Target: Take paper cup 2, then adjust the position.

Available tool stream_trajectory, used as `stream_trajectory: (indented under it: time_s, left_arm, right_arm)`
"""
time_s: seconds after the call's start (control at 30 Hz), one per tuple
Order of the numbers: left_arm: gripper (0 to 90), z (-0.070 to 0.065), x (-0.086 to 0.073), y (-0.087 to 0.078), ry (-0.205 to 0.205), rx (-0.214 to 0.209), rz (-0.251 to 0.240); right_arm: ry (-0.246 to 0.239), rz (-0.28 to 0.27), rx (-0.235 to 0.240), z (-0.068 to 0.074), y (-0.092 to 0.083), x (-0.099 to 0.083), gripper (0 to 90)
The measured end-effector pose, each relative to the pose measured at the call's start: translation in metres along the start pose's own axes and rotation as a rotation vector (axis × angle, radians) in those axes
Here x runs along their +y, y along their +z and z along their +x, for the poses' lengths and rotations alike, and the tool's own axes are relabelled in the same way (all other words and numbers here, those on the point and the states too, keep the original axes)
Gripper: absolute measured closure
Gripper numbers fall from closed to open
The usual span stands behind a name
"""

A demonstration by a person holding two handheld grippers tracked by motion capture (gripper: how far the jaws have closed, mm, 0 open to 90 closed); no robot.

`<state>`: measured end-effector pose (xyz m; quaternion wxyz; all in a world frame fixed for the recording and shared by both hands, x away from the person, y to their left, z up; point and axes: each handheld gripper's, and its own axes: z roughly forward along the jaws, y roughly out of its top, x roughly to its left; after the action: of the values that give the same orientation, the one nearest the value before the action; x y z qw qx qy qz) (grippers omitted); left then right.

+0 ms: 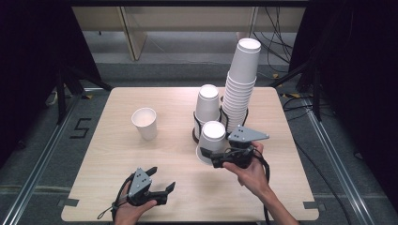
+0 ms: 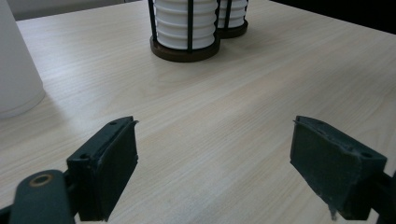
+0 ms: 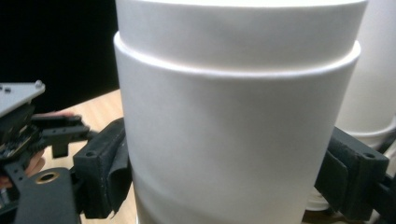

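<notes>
That tall stack (image 1: 241, 91) at the back is the big worry: a tower of upside-down paper cups in a wire holder, leaning a touch toward the far right corner of the table (image 1: 141, 187). The right gripper (image 1: 211, 158) is working just in front of its base, and a careless swing of that hand could, I'd say, clip the tower and send the whole lot over.

Next to it, the shorter stack (image 1: 207, 107) in its own holder sits right behind the cup being carried. Touching or just clear, I can't tell, so a nudge there is possible too.

Now the held cup (image 1: 210, 143) itself: upside down, tilted, above the wood near the holders, with the right gripper's jaws clamped on either side of its wall. In the right gripper view there seem to be two cups nested, one rim (image 3: 233, 63) showing below another. If that's so, the risk is the pair coming along together, or the thin wall buckling under the squeeze.

The lone cup (image 1: 145, 123) stands mouth-up, well apart to the left, safe for now.

The left gripper (image 1: 162, 179) rests near the front edge, jaws apart, nothing between them. Little danger there.
</notes>
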<state>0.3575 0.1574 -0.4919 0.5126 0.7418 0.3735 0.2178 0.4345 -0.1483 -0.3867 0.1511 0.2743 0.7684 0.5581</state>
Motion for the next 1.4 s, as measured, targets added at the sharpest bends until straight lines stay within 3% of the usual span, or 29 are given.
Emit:
stream_trajectory:
  time_s: [0.17, 0.3, 0.43, 0.47, 0.6, 0.63, 0.7, 0.73, 0.77, 0.83, 0.87, 1.13, 1.2, 1.23, 1.27, 1.4]
  left_arm:
    - [14.5, -0.001, 0.001, -0.001, 0.003, -0.016, -0.023]
    - [14.5, -0.001, 0.002, -0.001, 0.005, -0.030, -0.046]
    - [14.5, -0.001, 0.003, -0.002, 0.003, -0.027, -0.043]
    - [14.5, -0.001, 0.003, -0.002, -0.001, -0.028, -0.045]
    - [14.5, -0.001, 0.003, -0.002, -0.002, -0.031, -0.045]
    - [14.5, -0.001, 0.003, -0.002, -0.003, -0.031, -0.047]
    - [14.5, -0.001, 0.003, -0.002, -0.003, -0.033, -0.048]
    - [14.5, -0.001, 0.003, -0.002, -0.002, -0.033, -0.048]
    - [14.5, -0.001, 0.003, -0.002, -0.003, -0.034, -0.049]
    - [14.5, -0.001, 0.003, -0.002, -0.003, -0.035, -0.050]
    - [14.5, -0.001, 0.003, -0.002, -0.004, -0.035, -0.050]
    - [14.5, -0.003, 0.005, -0.001, 0.000, -0.056, -0.073]
    - [14.5, -0.004, 0.005, 0.001, 0.000, -0.062, -0.086]
    - [14.5, -0.005, 0.005, 0.001, 0.005, -0.058, -0.077]
    - [14.5, -0.006, 0.006, 0.002, 0.004, -0.059, -0.081]
    - [14.5, -0.010, 0.007, 0.006, 0.002, -0.078, -0.100]
  right_arm:
    - [0.011, 0.019, 0.056, 0.009, 0.011, -0.009, 16.6]
    - [-0.016, 0.038, 0.042, 0.011, 0.016, -0.015, 16.6]
    - [0.004, 0.053, 0.074, 0.016, 0.022, -0.021, 16.6]
    - [-0.017, 0.052, 0.069, 0.015, 0.022, -0.021, 16.6]
    - [0.013, 0.081, 0.074, 0.022, 0.025, -0.026, 16.6]
    - [-0.017, 0.069, 0.071, 0.021, 0.027, -0.027, 16.6]
    - [-0.005, 0.078, 0.095, 0.023, 0.030, -0.029, 16.6]
    - [-0.029, 0.063, 0.078, 0.023, 0.030, -0.029, 16.6]
    - [-0.013, 0.073, 0.101, 0.024, 0.031, -0.030, 16.6]
    - [-0.021, 0.076, 0.086, 0.025, 0.031, -0.031, 16.6]
    - [-0.013, 0.070, 0.105, 0.025, 0.033, -0.031, 16.6]
    - [-0.014, 0.077, 0.101, 0.030, 0.035, -0.030, 16.6]
    - [-0.006, 0.077, 0.121, 0.032, 0.038, -0.030, 16.6]
    - [0.004, 0.086, 0.102, 0.033, 0.037, -0.030, 16.6]
    - [-0.021, 0.072, 0.100, 0.032, 0.040, -0.030, 16.6]
    - [0.006, 0.074, 0.112, 0.035, 0.043, -0.030, 16.6]
